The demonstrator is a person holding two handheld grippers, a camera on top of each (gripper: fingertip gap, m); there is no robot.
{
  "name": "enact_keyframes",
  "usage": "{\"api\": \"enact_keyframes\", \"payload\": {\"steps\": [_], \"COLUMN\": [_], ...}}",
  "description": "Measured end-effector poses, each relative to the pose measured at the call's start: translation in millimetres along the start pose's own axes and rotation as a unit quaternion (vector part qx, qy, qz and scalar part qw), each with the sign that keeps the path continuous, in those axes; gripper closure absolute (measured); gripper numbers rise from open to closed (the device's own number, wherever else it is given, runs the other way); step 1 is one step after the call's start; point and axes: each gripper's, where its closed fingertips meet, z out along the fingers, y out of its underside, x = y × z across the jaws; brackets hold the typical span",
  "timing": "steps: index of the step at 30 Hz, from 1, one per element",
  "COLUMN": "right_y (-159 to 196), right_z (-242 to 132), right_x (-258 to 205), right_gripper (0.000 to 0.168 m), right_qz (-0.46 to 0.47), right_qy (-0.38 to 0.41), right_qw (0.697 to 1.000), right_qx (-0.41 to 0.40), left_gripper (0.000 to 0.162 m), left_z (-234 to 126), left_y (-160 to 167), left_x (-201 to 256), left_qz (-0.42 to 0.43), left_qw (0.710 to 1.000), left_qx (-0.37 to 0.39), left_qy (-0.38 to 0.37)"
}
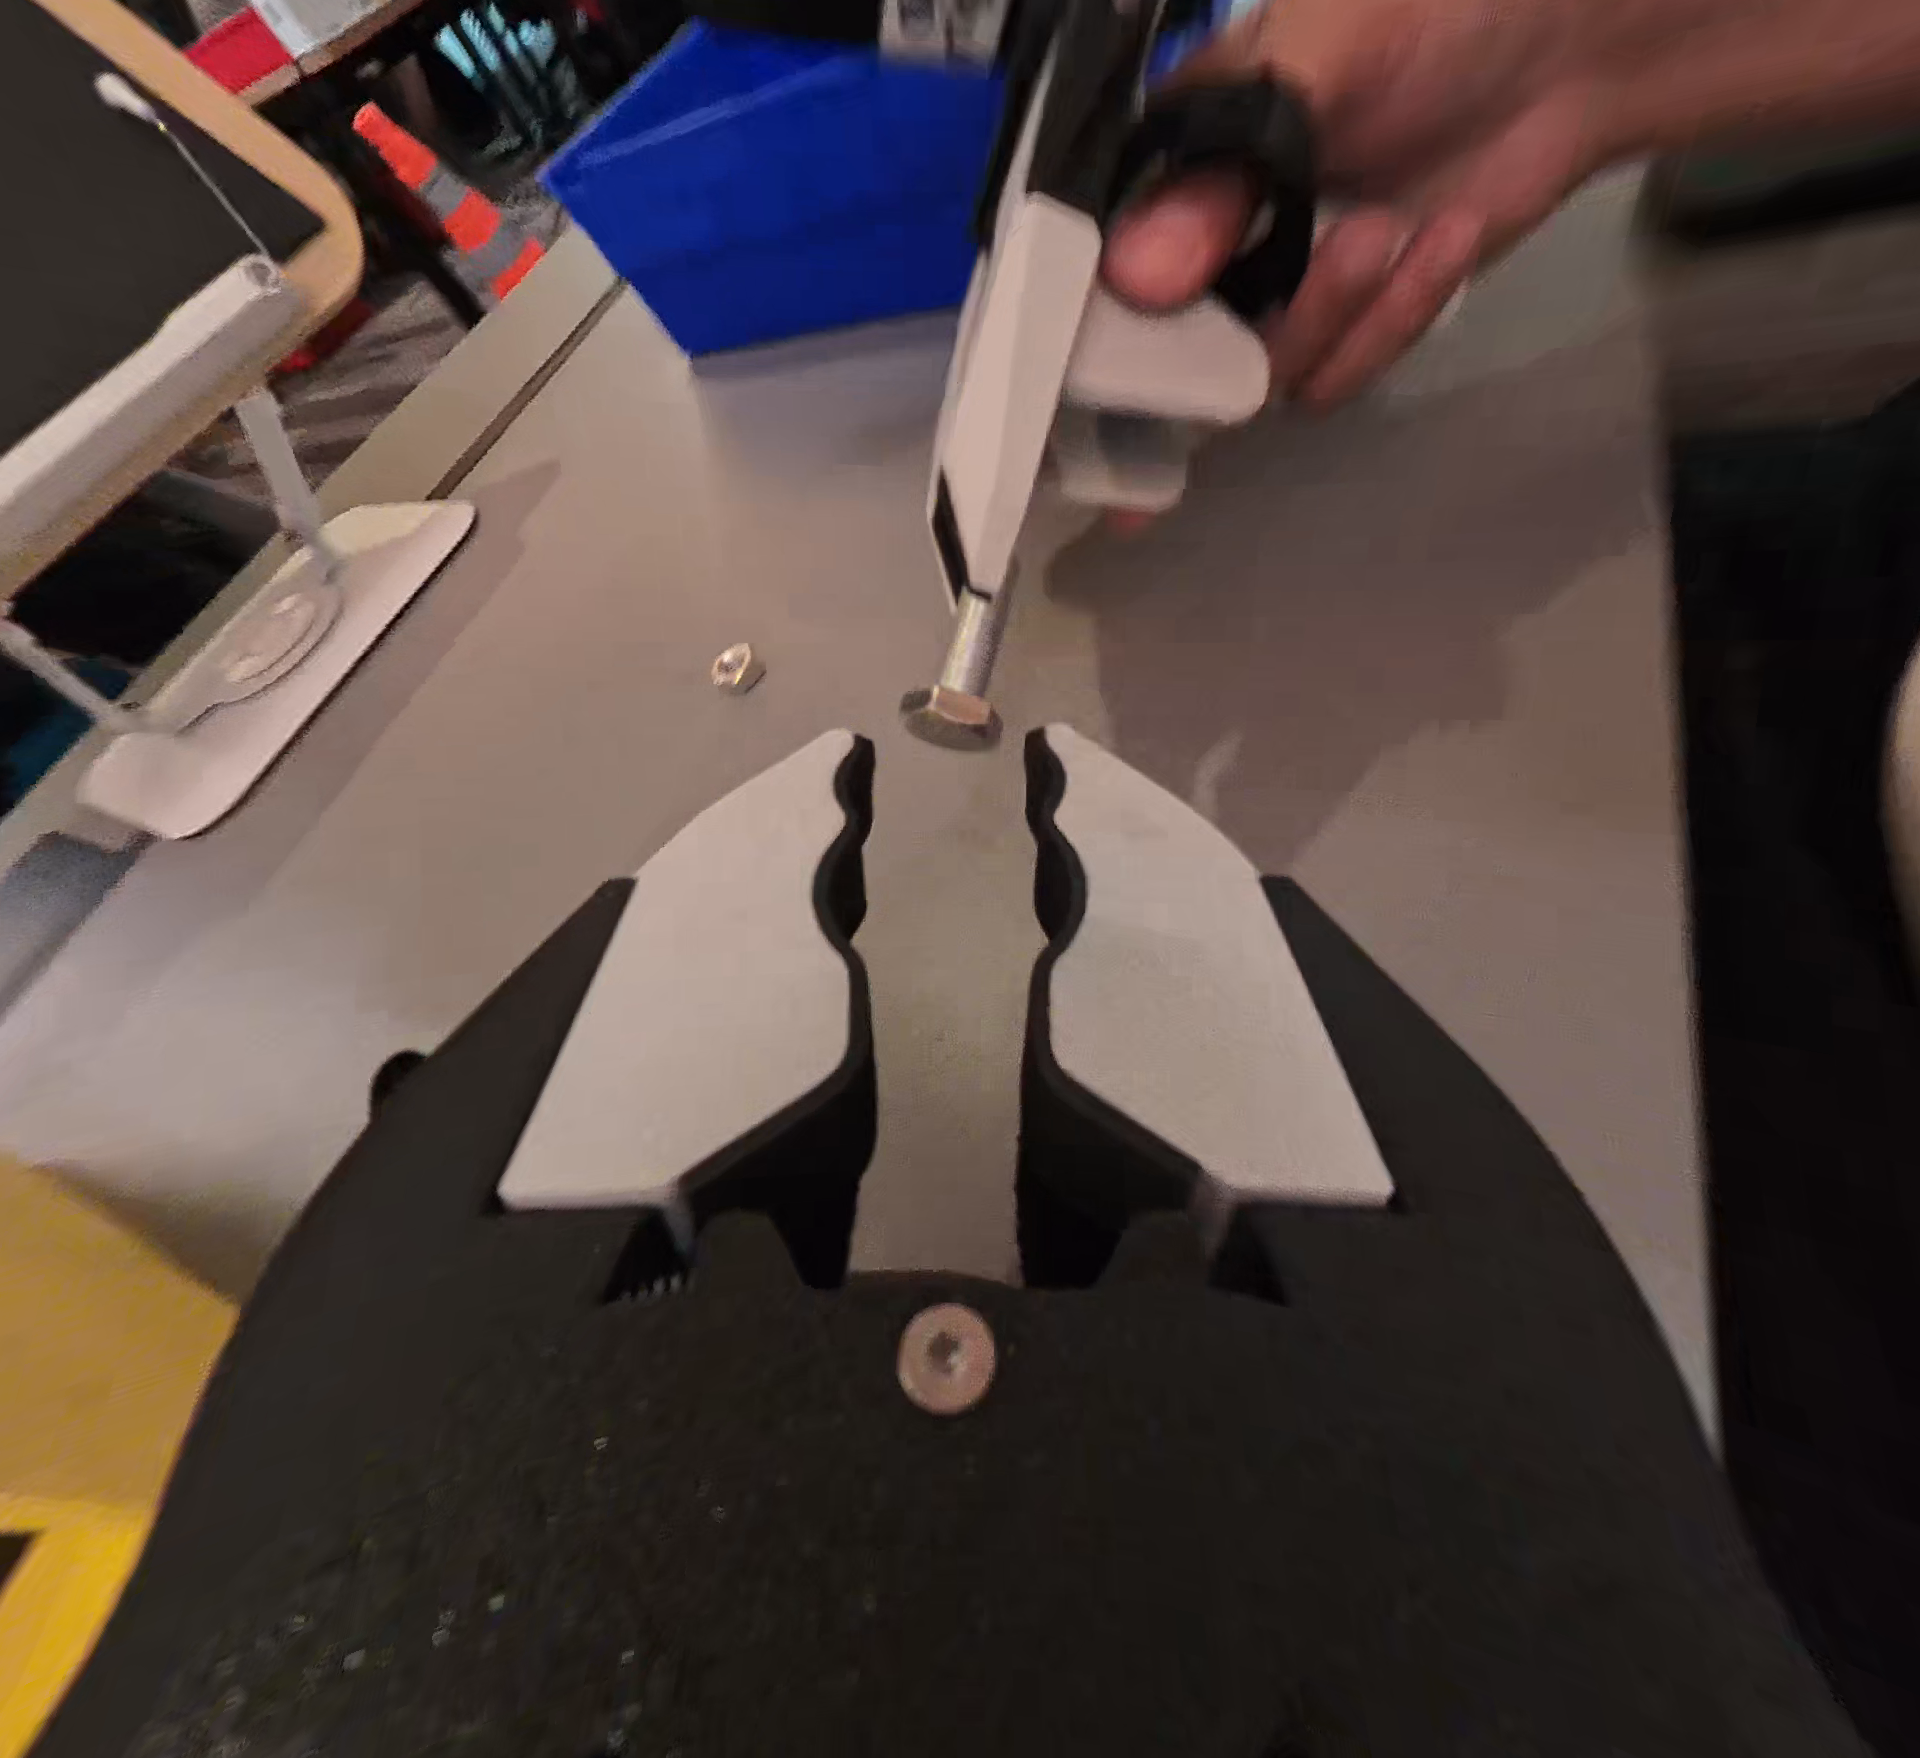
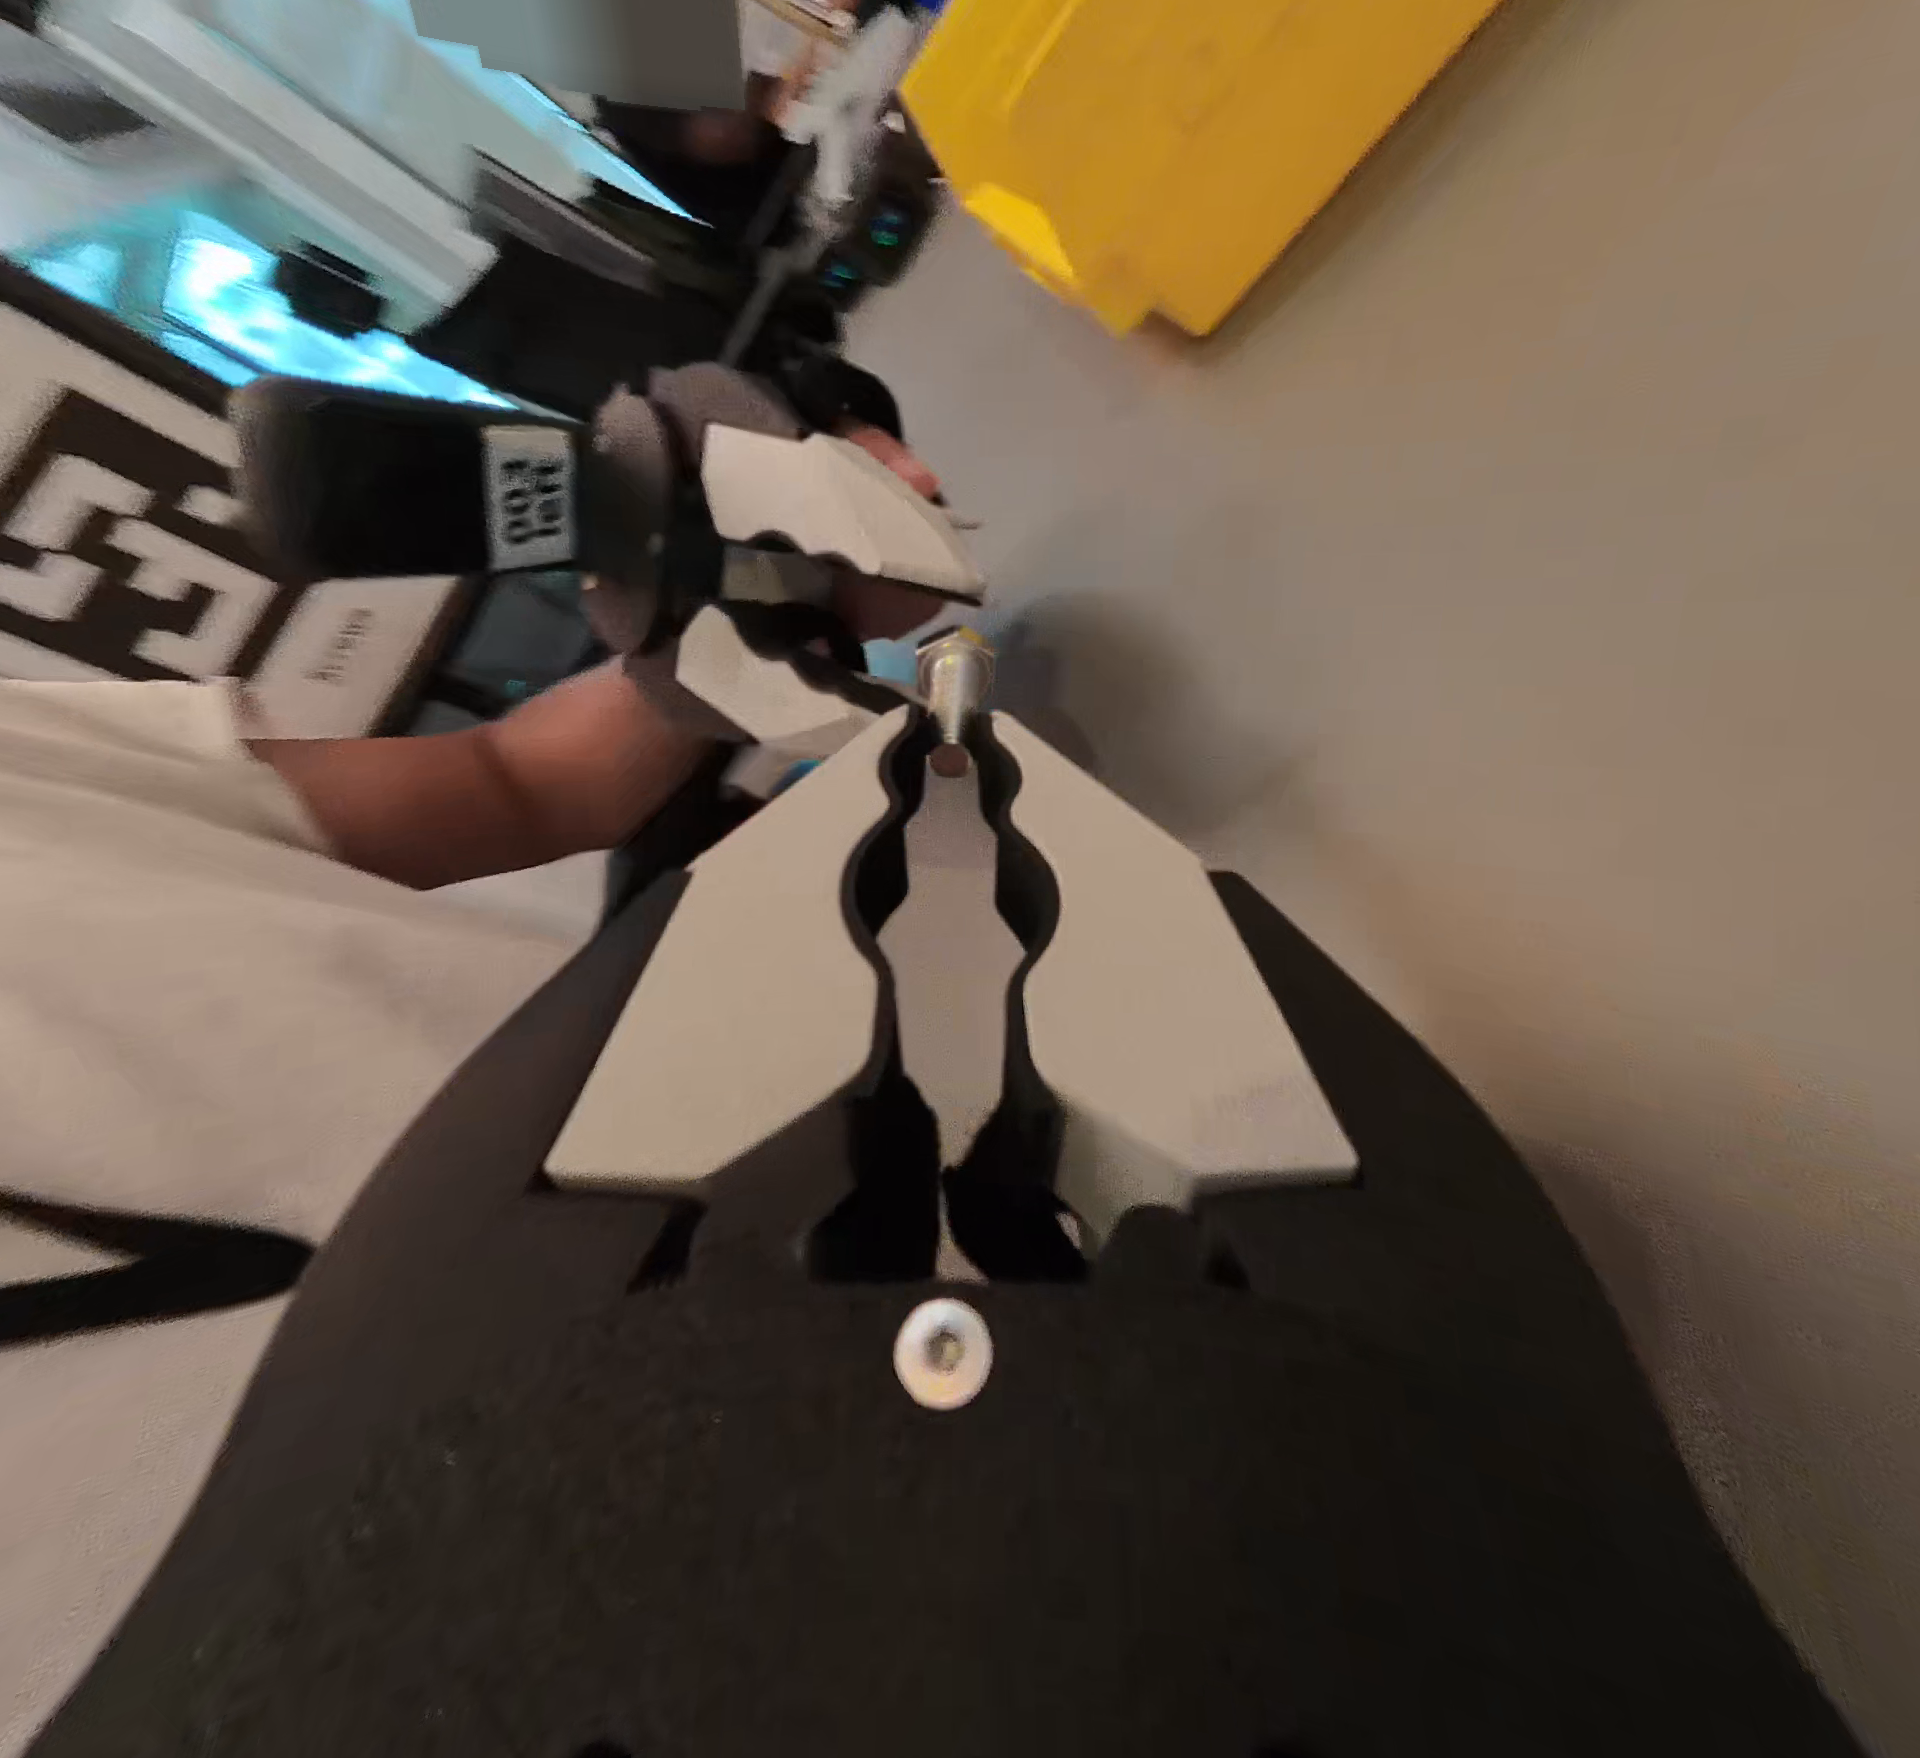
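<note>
Two grippers in view. Right gripper jaws clamped on the bolt shank, head resting on the table. Left gripper jaws parted, empty, just short of the bolt head. Nut lies loose nearby, beside it.

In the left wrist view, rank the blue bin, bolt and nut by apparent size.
1. Blue bin, though farthest away.
2. Bolt, held by the right tool.
3. Nut, loose on the table.
</note>
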Motion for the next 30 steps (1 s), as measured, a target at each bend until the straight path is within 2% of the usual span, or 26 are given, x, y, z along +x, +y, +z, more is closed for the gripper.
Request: {"api": "enact_keyframes", "payload": {"steps": [2,5,11,14,17,26,30], "right_y": [-1,0,3,3,2,7,-5], "right_z": [0,3,8,8,6,6,5], "right_x": [5,0,-21,-25,-25,-20,-32], "right_gripper": [0.160,0.160,0.159,0.159,0.159,0.159,0.159], "right_qz": [-0.018,-0.047,-0.179,-0.215,-0.220,-0.171,-0.195], "right_qy": [0.051,0.079,0.122,0.144,0.160,0.149,0.131], "right_qw": [0.998,0.995,0.972,0.960,0.955,0.966,0.968], "right_qx": [-0.009,-0.030,-0.084,-0.106,-0.114,-0.124,-0.086], "left_gripper": [0.134,0.134,0.134,0.135,0.138,0.144,0.144], "left_z": [5,7,2,1,1,0,-6], "left_y": [10,9,2,-1,-4,-7,-19], "left_x": [0,-2,2,4,7,11,6], "left_qz": [0.029,0.054,0.015,0.011,0.025,0.037,0.011], "left_qw": [0.999,0.997,1.000,1.000,1.000,0.999,0.999], "left_qx": [-0.035,-0.044,-0.013,-0.003,0.004,0.009,0.038], "left_qy": [-0.014,-0.032,-0.005,0.005,0.004,0.004,0.001]}}
